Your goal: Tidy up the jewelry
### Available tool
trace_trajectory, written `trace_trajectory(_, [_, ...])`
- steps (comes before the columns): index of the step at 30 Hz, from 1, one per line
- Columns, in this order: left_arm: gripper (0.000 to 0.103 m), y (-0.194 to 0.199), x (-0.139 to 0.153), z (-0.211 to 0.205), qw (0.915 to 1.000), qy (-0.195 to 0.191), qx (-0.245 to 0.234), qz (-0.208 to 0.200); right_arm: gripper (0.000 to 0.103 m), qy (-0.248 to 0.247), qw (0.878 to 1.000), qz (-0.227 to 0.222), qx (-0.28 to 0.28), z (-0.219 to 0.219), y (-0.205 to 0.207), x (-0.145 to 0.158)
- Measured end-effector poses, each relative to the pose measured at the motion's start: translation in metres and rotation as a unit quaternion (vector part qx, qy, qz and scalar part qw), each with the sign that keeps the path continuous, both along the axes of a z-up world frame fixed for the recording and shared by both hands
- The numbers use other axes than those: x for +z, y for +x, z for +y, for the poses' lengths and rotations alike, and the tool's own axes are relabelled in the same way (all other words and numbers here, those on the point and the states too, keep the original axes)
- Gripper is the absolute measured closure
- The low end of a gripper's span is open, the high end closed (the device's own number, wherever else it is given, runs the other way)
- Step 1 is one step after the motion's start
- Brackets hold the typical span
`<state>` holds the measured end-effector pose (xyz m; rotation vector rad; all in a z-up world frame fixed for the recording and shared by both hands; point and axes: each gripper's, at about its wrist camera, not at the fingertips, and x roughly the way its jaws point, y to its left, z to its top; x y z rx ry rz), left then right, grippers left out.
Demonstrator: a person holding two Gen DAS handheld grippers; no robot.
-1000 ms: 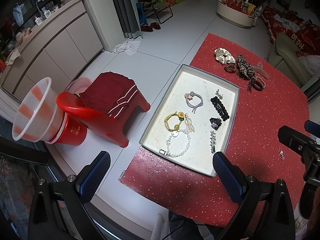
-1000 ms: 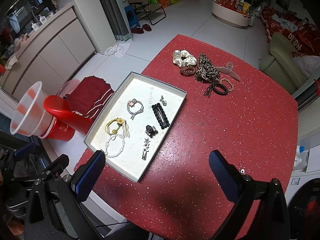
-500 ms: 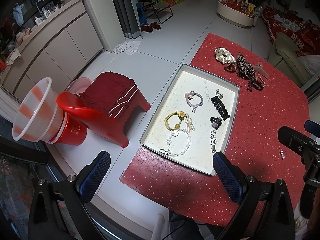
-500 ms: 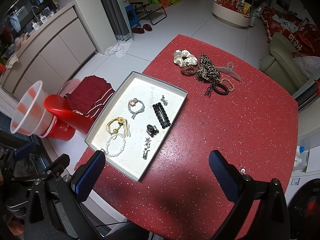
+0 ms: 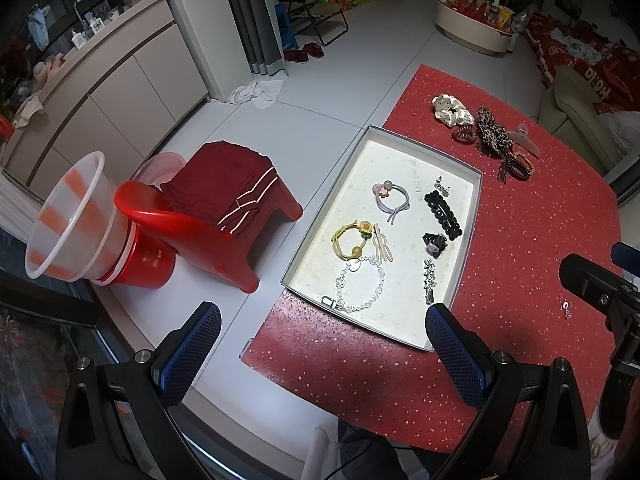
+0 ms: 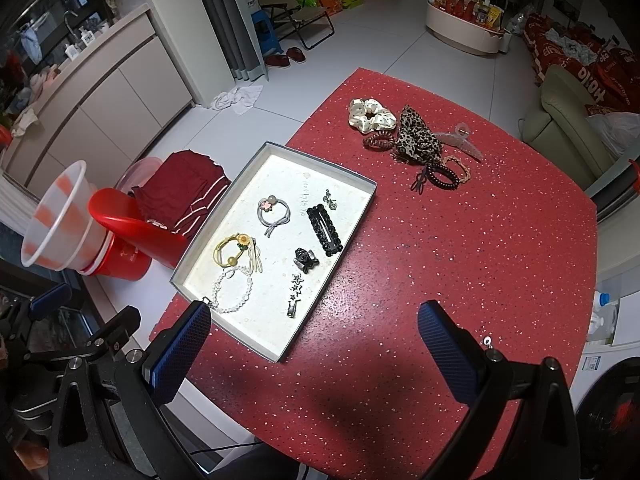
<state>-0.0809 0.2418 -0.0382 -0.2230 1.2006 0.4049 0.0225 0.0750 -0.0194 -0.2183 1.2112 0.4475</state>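
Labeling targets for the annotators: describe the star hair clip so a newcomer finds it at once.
Start at the shallow grey tray with the white floor on the red glitter table. Go to its near right corner, by the edge facing the open table. The star hair clip lies there: a slim metal bar topped with a row of small stars, just nearer than the chunky black claw clip and right of the clear bead bracelet.

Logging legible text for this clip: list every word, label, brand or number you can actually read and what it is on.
"HOLA", partly cut off: white letters on the red fabric heaped at the far right.
Faint print inside the tray: too small to read.
Mark on the red bucket: blurred, unreadable.
Label on the white appliance: too small to read.
Snack packets on the round table: unreadable.
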Motion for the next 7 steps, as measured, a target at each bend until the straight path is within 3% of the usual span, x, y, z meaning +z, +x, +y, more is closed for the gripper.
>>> trace_trajectory(7, [0.0, -0.0001, -0.003, -0.0008, 1.0, -0.001, -0.001, 0.0, 0.0, 0.001, 1.0, 0.004, 0.004, 0.0034, -0.009, -0.0004])
